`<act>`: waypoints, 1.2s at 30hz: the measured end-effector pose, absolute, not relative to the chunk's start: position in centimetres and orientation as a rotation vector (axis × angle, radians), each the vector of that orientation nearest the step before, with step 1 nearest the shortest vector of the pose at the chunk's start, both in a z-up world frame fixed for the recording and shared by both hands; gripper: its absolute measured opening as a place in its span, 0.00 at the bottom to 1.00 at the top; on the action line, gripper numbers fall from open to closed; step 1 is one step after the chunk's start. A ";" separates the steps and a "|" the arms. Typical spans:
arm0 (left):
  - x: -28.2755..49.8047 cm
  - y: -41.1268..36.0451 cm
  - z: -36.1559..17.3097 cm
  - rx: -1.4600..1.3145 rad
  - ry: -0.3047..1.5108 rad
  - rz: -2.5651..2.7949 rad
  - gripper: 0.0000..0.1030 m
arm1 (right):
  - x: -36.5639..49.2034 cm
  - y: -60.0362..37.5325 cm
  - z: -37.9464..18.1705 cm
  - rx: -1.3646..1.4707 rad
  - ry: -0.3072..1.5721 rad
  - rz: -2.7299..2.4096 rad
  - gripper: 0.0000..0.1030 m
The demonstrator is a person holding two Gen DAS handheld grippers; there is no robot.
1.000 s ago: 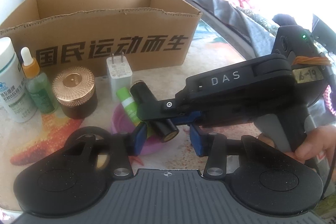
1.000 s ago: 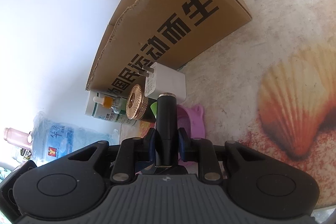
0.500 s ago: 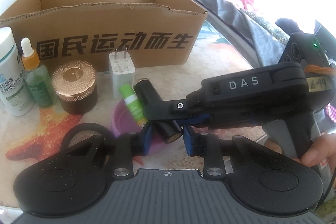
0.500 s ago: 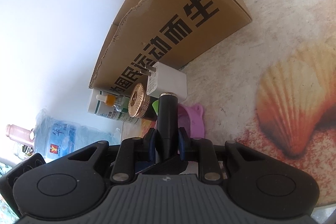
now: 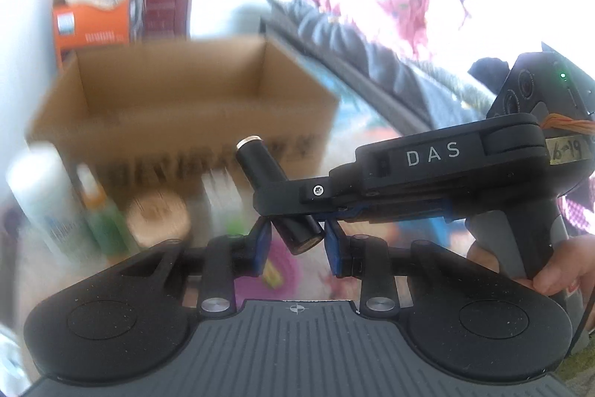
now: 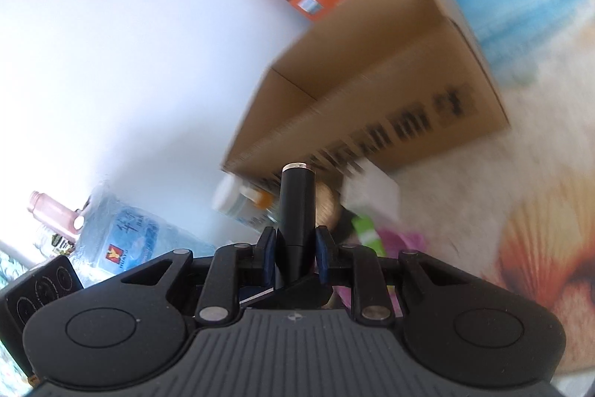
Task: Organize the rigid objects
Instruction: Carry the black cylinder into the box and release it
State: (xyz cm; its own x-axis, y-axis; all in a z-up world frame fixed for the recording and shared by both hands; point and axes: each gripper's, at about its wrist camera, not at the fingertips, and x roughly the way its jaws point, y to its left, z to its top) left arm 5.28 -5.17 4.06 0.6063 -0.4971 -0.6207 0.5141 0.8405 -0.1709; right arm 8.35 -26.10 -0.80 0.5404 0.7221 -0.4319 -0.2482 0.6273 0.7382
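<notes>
Left wrist view: the left gripper (image 5: 295, 242) sits narrowed around the lower end of a black tube (image 5: 277, 198), yet a gap shows on both sides and its blue pads (image 5: 332, 246) do not press the tube; the right gripper (image 5: 288, 207) reaches in from the right, clenched on the tube's middle, with a hand (image 5: 557, 272) on its grip; the tube hangs tilted, metal tip up, above the blurred worktop (image 5: 353, 170); behind it an open cardboard box (image 5: 178, 106) shows its near rim and a hollow inside; bottles (image 5: 44, 199) and a gold-lidded jar (image 5: 158, 216) crowd the box's front wall.

Right wrist view: the right gripper (image 6: 295, 248) grasps the tube (image 6: 297, 203) between its pads; the tube points toward the box's (image 6: 372, 92) near rim; right of the box the shell-printed worktop (image 6: 520, 203) lies open.
</notes>
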 end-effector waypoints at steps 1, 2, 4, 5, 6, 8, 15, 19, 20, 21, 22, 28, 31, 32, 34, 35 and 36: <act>5.6 -4.9 4.9 0.032 0.691 -0.576 0.29 | 8.8 -25.7 0.1 0.652 0.783 0.647 0.24; 6.2 -4.6 5.6 0.035 0.677 -0.567 0.29 | 9.5 -25.3 0.9 0.638 0.768 0.663 0.24; 7.4 -3.9 7.0 0.033 0.657 -0.545 0.29 | 11.2 -24.4 2.5 0.614 0.746 0.695 0.24; 8.2 -3.6 7.7 0.031 0.651 -0.530 0.29 | 12.2 -23.9 3.2 0.606 0.739 0.713 0.24; 9.1 -3.2 8.3 0.031 0.647 -0.515 0.29 | 13.2 -23.3 3.7 0.603 0.740 0.729 0.24; 11.0 -2.7 9.0 0.033 0.650 -0.485 0.29 | 15.7 -22.3 4.7 0.591 0.752 0.755 0.24; 19.0 -0.6 8.1 0.021 0.758 -0.378 0.29 | 26.2 -18.2 3.8 0.604 0.935 0.776 0.24; 22.4 0.0 6.3 0.053 0.831 -0.299 0.30 | 31.3 -16.0 1.4 0.611 1.063 0.743 0.24; 23.0 0.0 6.0 0.073 0.847 -0.274 0.31 | 32.3 -15.4 0.8 0.615 1.095 0.733 0.24; 23.6 -0.1 5.6 0.096 0.861 -0.249 0.31 | 33.2 -14.9 0.0 0.624 1.128 0.720 0.24; 23.9 -0.1 5.3 0.113 0.874 -0.226 0.31 | 34.0 -14.5 -0.6 0.633 1.157 0.713 0.24; 23.9 0.1 4.7 0.142 0.884 -0.194 0.32 | 35.9 -13.1 -3.6 0.651 1.277 0.644 0.25; 23.3 -0.2 4.9 0.168 0.863 -0.186 0.34 | 36.2 -12.7 -5.0 0.647 1.336 0.610 0.26; 23.4 -0.2 4.9 0.166 0.862 -0.186 0.34 | 36.2 -12.5 -5.4 0.643 1.351 0.604 0.27; 23.2 -0.1 5.1 0.154 0.860 -0.189 0.35 | 36.1 -12.5 -6.0 0.650 1.358 0.592 0.27; 23.1 -0.2 5.2 0.147 0.858 -0.190 0.35 | 36.1 -12.6 -6.1 0.654 1.355 0.593 0.27; 23.0 -0.1 5.3 0.141 0.858 -0.190 0.36 | 36.1 -12.7 -6.1 0.658 1.350 0.590 0.27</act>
State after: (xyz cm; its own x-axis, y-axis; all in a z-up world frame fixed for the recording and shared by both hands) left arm 23.05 -0.07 5.30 0.6387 -0.1091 -0.7617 0.2224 0.9738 0.0470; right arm 36.14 -12.66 -6.14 0.1308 0.7212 -0.6803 -0.0097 0.6871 0.7265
